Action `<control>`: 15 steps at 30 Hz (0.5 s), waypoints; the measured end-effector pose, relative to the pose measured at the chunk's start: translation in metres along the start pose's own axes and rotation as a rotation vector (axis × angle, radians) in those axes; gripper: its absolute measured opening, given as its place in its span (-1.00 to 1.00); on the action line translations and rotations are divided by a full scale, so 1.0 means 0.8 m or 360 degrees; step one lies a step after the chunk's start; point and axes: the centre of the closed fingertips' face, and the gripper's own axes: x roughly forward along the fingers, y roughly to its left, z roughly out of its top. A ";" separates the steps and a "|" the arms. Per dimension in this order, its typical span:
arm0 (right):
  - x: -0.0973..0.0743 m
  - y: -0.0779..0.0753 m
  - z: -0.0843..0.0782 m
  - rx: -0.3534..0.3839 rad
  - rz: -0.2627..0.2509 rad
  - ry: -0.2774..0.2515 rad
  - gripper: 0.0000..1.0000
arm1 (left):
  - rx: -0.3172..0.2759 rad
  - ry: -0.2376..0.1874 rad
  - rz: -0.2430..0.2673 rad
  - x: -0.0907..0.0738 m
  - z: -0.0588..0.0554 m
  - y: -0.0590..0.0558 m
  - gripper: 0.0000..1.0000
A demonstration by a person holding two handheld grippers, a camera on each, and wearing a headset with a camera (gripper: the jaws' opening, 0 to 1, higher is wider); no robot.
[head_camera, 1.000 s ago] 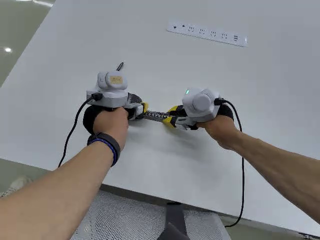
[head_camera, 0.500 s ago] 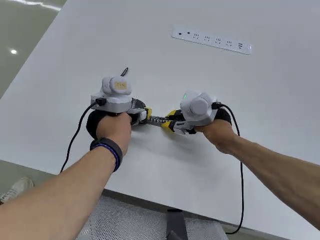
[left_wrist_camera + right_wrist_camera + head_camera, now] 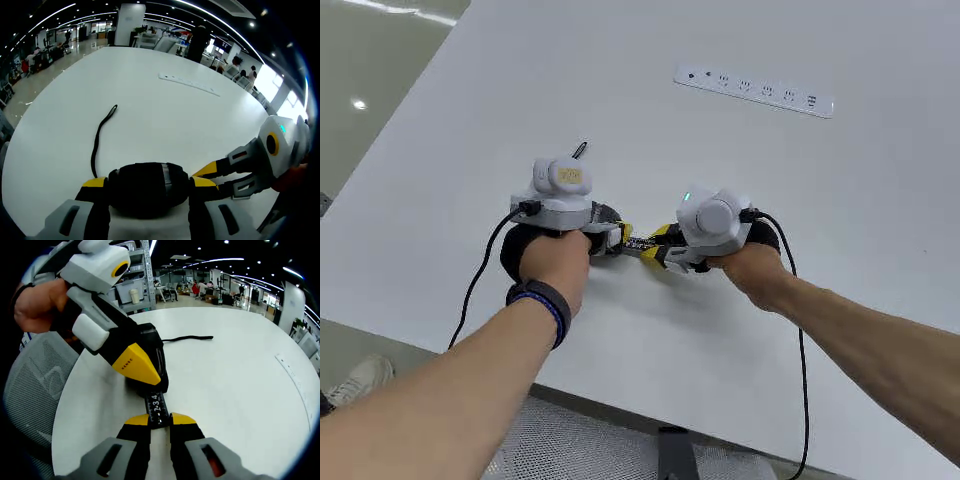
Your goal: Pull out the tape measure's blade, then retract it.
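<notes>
The black tape measure case [image 3: 148,188] sits clamped between the yellow-tipped jaws of my left gripper [image 3: 149,184], low over the white table. In the right gripper view the same case [image 3: 151,357] lies under the left gripper's yellow tip. A short length of black blade [image 3: 156,409] with white numbers runs from the case into my right gripper [image 3: 159,421], which is shut on its end. In the head view the left gripper [image 3: 610,238] and right gripper [image 3: 658,248] face each other closely, the short blade [image 3: 638,243] between them.
The white table [image 3: 620,90] is wide and bare around the grippers. A white power strip [image 3: 754,91] lies at the far side. The case's black wrist strap [image 3: 99,131] trails across the table beyond the left gripper. Black cables hang from both grippers toward the near edge.
The two grippers have come closer together and the exposed blade between them has grown shorter. The head camera has also shifted, moving everything slightly in the picture.
</notes>
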 end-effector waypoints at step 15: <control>0.011 0.000 0.012 -0.0026 0.0005 0.0007 -0.74 | -0.0012 0.0016 -0.0018 -0.001 -0.001 0.000 0.20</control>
